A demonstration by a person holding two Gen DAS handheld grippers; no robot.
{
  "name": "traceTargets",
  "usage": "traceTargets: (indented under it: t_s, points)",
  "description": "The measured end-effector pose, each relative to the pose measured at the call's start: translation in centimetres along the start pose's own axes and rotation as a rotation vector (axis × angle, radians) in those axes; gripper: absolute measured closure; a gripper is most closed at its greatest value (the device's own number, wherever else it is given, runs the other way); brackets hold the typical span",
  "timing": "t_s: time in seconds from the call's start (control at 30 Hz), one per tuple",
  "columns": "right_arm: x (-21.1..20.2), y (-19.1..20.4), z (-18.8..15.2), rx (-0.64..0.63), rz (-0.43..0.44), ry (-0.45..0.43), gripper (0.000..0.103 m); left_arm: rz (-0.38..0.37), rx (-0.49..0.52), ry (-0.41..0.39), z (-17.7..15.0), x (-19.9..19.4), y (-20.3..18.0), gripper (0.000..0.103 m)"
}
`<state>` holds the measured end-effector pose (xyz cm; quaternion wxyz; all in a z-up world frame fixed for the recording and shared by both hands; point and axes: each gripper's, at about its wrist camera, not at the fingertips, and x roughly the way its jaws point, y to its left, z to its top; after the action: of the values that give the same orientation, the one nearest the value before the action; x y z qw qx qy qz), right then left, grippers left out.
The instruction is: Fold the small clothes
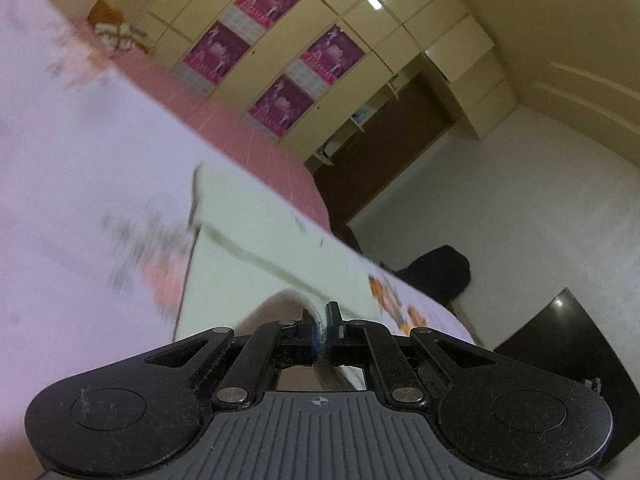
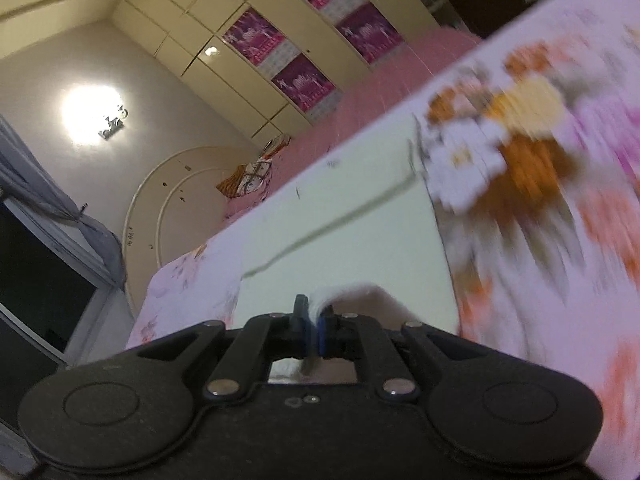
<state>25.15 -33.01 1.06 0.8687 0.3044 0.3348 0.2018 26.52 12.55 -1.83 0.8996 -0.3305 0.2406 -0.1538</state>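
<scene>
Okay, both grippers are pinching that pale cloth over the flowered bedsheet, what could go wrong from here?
1. Each grip looks shallow: the left gripper and the right gripper pinch only a thin fold at the edge of the pale cloth, so it might slip out mid-fold.
2. Both views are motion-blurred, suggesting fast movement; the fold could land crooked.
3. The flowered bedsheet lies right beneath, so a low pass might snag or drag it.
</scene>
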Motion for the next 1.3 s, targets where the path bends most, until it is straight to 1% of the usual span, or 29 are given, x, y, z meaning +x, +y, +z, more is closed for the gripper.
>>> traceTargets:
  t_s: [0.07, 0.2, 0.23, 0.27, 0.33, 0.43, 0.53, 0.6, 0.67, 0.73, 0.77, 0.8, 0.83, 0.87, 0.9, 0.93, 1.0, 1.03, 1.1, 1.13, 1.17, 1.2, 1.23, 1.27, 1.3]
  points:
    - [1.8, 0.4, 2.6, -0.021, -0.01, -0.007, 0.098, 0.016, 0.028, 0.002, 3.1, 2.6, -0.2, 0.099]
    - [5.2, 0.2, 7.2, -0.03, -0.027, -0.02, 0.098, 0.058, 0.047, 0.023, 7.8, 7.6, 0.4, 0.099]
    - [6.7, -0.2, 8.7, -0.024, -0.034, -0.019, 0.098, 0.078, 0.047, 0.031, 9.0, 9.3, 0.9, 0.099]
    - [7.6, -0.4, 9.5, -0.02, -0.04, -0.013, 0.098, 0.09, 0.04, 0.04, 10.0, 10.9, 1.3, 0.099]
    - [10.7, -1.6, 11.6, 0.012, -0.056, 0.014, 0.098, 0.118, 0.026, 0.053, 11.6, 13.8, 2.3, 0.099]
    - [15.0, -3.6, 13.7, 0.052, -0.079, 0.054, 0.098, 0.148, 0.009, 0.077, 12.9, 18.2, 3.6, 0.099]
    - [18.9, -5.9, 15.0, 0.088, -0.104, 0.085, 0.098, 0.181, 0.024, 0.112, 13.2, 21.8, 4.4, 0.099]
    - [21.1, -7.9, 15.7, 0.134, -0.111, 0.099, 0.098, 0.203, 0.028, 0.132, 13.1, 23.6, 5.0, 0.099]
    - [22.6, -9.2, 16.1, 0.167, -0.12, 0.107, 0.098, 0.208, 0.015, 0.144, 12.7, 24.9, 5.7, 0.099]
    - [24.1, -10.4, 16.2, 0.182, -0.117, 0.12, 0.097, 0.206, -0.008, 0.133, 12.5, 25.8, 6.2, 0.099]
    - [24.7, -10.8, 16.3, 0.182, -0.099, 0.121, 0.094, 0.197, -0.023, 0.12, 12.5, 26.1, 6.5, 0.099]
    - [25.0, -10.9, 16.3, 0.171, -0.082, 0.11, 0.085, 0.187, -0.032, 0.115, 12.3, 26.4, 6.8, 0.099]
    - [25.1, -10.9, 16.4, 0.152, -0.068, 0.092, 0.079, 0.181, -0.031, 0.113, 12.1, 26.7, 6.9, 0.097]
    - [25.2, -10.9, 16.5, 0.132, -0.059, 0.072, 0.068, 0.18, -0.014, 0.11, 12.0, 26.9, 6.7, 0.095]
    - [25.4, -10.9, 16.7, 0.113, -0.053, 0.053, 0.06, 0.181, 0.002, 0.106, 11.7, 27.2, 6.8, 0.081]
    - [25.4, -10.8, 16.9, 0.098, -0.045, 0.039, 0.058, 0.192, 0.018, 0.095, 11.6, 27.4, 6.7, 0.051]
    - [25.4, -10.5, 17.2, 0.065, -0.034, 0.017, 0.049, 0.209, 0.054, 0.044, 11.5, 27.0, 6.4, 0.024]
    - [25.2, -10.3, 17.2, 0.046, -0.029, 0.001, 0.047, 0.204, 0.069, 0.034, 11.5, 27.0, 6.3, 0.024]
    - [24.8, -10.1, 17.5, 0.016, -0.029, -0.02, 0.046, 0.206, 0.1, 0.04, 11.6, 26.9, 6.3, 0.024]
    - [24.6, -10.0, 17.4, -0.001, -0.031, -0.028, 0.046, 0.222, 0.136, 0.056, 11.7, 27.1, 6.2, 0.025]
    - [24.4, -10.0, 17.4, -0.021, -0.036, -0.034, 0.045, 0.242, 0.176, 0.081, 11.8, 27.5, 6.0, 0.029]
    - [24.3, -9.8, 17.3, -0.041, -0.046, -0.029, 0.046, 0.257, 0.207, 0.113, 11.8, 28.0, 5.8, 0.041]
    - [24.5, -9.7, 17.3, -0.07, -0.065, -0.02, 0.046, 0.269, 0.227, 0.144, 11.9, 28.4, 5.7, 0.048]
    - [24.7, -9.5, 17.2, -0.107, -0.097, -0.005, 0.048, 0.293, 0.254, 0.17, 11.9, 28.9, 5.4, 0.051]
    - [25.0, -9.2, 17.0, -0.148, -0.139, 0.015, 0.052, 0.31, 0.277, 0.193, 12.0, 29.4, 5.2, 0.058]
